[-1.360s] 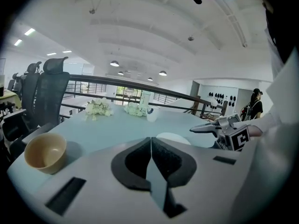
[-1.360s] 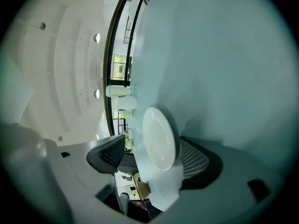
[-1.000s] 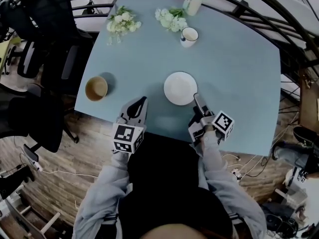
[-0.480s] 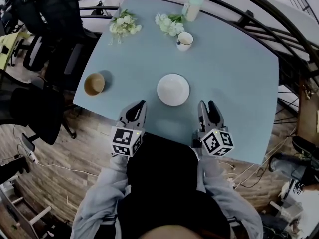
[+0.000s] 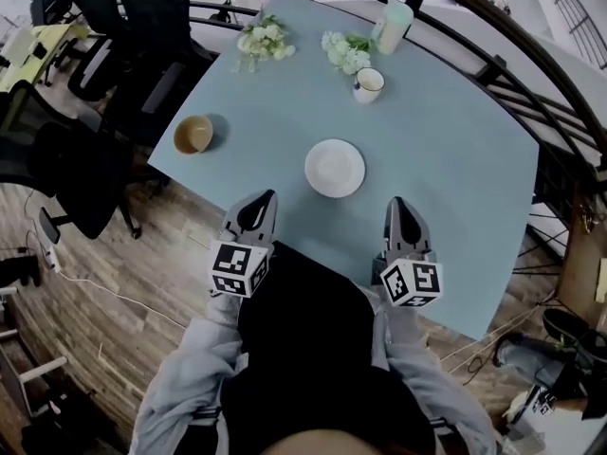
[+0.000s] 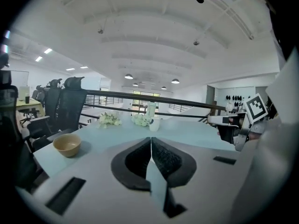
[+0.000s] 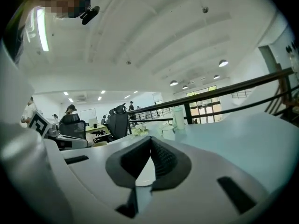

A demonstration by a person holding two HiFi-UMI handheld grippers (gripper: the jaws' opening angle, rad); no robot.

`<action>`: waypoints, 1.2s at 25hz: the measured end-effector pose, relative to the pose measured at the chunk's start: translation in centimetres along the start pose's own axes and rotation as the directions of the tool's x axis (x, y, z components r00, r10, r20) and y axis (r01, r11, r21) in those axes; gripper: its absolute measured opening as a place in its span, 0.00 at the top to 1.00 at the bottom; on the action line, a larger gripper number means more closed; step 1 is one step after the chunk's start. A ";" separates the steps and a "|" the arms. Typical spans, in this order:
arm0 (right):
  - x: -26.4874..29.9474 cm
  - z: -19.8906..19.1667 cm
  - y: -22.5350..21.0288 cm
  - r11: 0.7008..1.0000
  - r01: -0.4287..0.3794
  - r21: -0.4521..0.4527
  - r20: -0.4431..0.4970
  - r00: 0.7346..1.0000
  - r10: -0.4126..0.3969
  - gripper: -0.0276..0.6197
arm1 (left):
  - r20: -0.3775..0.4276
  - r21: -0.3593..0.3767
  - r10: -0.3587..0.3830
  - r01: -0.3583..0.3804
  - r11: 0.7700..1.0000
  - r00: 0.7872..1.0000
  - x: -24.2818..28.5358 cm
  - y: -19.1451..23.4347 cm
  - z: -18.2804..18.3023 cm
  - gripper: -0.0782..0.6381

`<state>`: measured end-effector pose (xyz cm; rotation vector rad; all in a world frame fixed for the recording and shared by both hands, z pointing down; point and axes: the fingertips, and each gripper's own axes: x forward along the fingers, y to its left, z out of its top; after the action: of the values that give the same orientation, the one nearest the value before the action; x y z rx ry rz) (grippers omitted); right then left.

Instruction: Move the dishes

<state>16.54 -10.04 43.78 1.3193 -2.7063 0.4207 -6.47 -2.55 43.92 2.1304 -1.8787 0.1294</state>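
A white plate [image 5: 335, 168] lies near the middle of the light blue table [image 5: 455, 159]. A tan bowl [image 5: 193, 134] sits at the table's left corner and shows again as the bowl [image 6: 67, 144] in the left gripper view. A white mug [image 5: 368, 84] stands at the far side. My left gripper [image 5: 265, 200] hovers at the table's near edge, left of the plate, shut and holding nothing [image 6: 150, 140]. My right gripper [image 5: 397, 205] is at the near edge, right of the plate and apart from it, also shut and holding nothing [image 7: 150, 139].
Two bunches of white flowers [image 5: 264, 38] [image 5: 345, 52] and a pale green tumbler [image 5: 393, 25] stand along the far edge by a dark railing [image 5: 493, 55]. Black office chairs [image 5: 85, 169] stand left of the table. Wooden floor lies below the near edge.
My right gripper has drawn back from the plate's near rim to the table's near edge. The left gripper has barely moved. The view has shifted.
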 end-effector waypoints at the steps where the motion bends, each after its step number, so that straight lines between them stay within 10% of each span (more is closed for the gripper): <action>1: 0.4 0.0 0.4 1.000 -0.028 -0.005 -0.010 1.000 0.028 0.95 | 0.004 -0.007 0.034 -0.033 0.999 0.999 -0.8 0.4 -0.1 0.87; 8: 4.4 -0.9 5.4 0.968 -0.249 0.019 -0.067 0.966 0.250 0.94 | 0.009 -0.065 0.279 -0.277 0.959 0.960 -7.3 5.0 -2.1 0.87; 13: 7.5 -2.5 12.8 0.883 -0.466 0.064 -0.162 0.868 0.470 0.56 | 0.010 -0.094 0.421 -0.418 0.904 0.907 -11.6 7.8 -3.0 0.87; 20: 11.2 -3.1 21.2 0.801 -0.589 0.103 -0.200 0.777 0.597 0.56 | -0.003 -0.148 0.546 -0.541 0.828 0.838 -15.3 11.6 -3.9 0.87; 30: 19.6 -4.2 26.6 0.818 -0.551 0.164 -0.267 0.773 0.575 0.56 | -0.031 -0.102 0.515 -0.516 0.851 0.856 -13.3 18.1 -2.6 0.87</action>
<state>-16.62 -8.03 46.57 0.3559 -2.7743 0.7162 -25.76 9.05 45.81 1.5038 -2.3548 0.1392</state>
